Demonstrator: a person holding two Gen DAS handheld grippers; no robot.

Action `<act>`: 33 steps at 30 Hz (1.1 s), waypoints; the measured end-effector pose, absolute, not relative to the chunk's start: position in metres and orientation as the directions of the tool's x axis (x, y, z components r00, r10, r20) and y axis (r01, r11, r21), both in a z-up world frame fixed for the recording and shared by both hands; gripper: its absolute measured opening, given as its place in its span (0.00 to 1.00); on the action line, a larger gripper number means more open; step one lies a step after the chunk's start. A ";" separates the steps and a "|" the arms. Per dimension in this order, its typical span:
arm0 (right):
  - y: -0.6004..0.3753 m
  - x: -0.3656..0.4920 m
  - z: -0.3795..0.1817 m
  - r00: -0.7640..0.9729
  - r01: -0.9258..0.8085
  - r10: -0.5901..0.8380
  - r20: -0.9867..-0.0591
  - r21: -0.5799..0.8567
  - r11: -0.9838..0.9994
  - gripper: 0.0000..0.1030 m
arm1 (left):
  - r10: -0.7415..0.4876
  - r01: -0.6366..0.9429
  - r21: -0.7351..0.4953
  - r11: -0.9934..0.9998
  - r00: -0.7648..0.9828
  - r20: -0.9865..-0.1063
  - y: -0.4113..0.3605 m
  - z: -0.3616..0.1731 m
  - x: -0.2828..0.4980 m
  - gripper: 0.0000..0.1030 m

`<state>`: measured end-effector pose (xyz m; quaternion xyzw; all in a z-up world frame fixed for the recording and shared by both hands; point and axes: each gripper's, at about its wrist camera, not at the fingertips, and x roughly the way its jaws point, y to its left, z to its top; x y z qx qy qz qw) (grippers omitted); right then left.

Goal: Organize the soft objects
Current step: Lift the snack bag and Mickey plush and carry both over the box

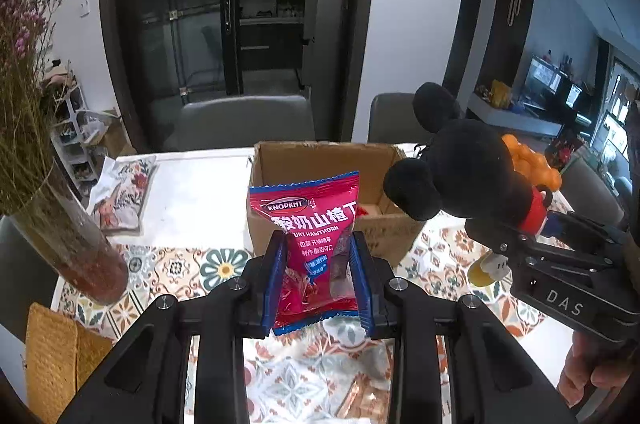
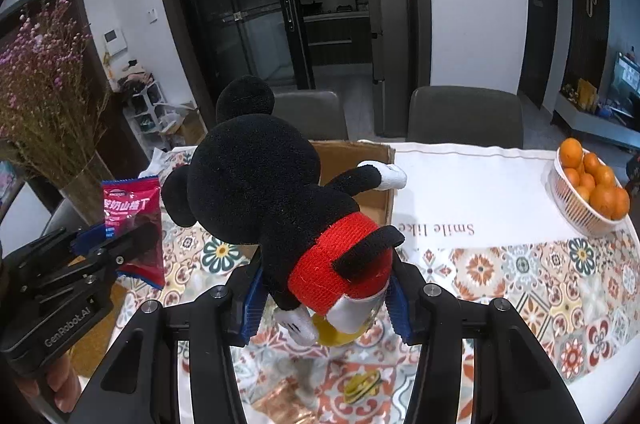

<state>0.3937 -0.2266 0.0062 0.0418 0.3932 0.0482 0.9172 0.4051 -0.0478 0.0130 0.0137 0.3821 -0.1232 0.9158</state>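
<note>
My left gripper [image 1: 319,280] is shut on a red snack bag [image 1: 310,224] and holds it upright above the table, in front of an open cardboard box [image 1: 276,160]. My right gripper [image 2: 324,300] is shut on a Mickey Mouse plush [image 2: 272,192], clamped at its red shorts, head leaning toward the box [image 2: 360,154]. In the left wrist view the plush [image 1: 460,168] and right gripper [image 1: 516,244] are at the right of the box. In the right wrist view the bag [image 2: 134,220] and left gripper [image 2: 92,240] are at the left.
A glass vase of dried flowers [image 1: 68,236] stands at the left. A basket of oranges [image 2: 592,184] sits at the right edge. A patterned pouch [image 1: 124,196] lies left of the box. A woven mat [image 1: 52,356] is near left. Two chairs [image 2: 464,116] stand behind the table.
</note>
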 end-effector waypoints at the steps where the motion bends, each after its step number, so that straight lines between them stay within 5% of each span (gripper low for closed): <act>1: -0.226 0.397 0.007 0.685 -0.057 0.118 -0.719 0.109 0.992 0.50 | -0.215 0.237 -0.067 0.969 0.681 -0.701 -0.048 0.014 0.408 0.31; 17: -0.227 0.473 -0.001 0.629 -0.124 0.118 -0.768 0.051 0.991 0.51 | -0.187 0.236 -0.027 0.971 0.688 -0.702 -0.055 0.010 0.469 0.31; 33: -0.228 0.542 -0.043 0.502 -0.180 0.117 -0.857 0.029 0.983 0.51 | -0.183 0.238 -0.050 0.970 0.582 -0.792 -0.066 -0.032 0.545 0.31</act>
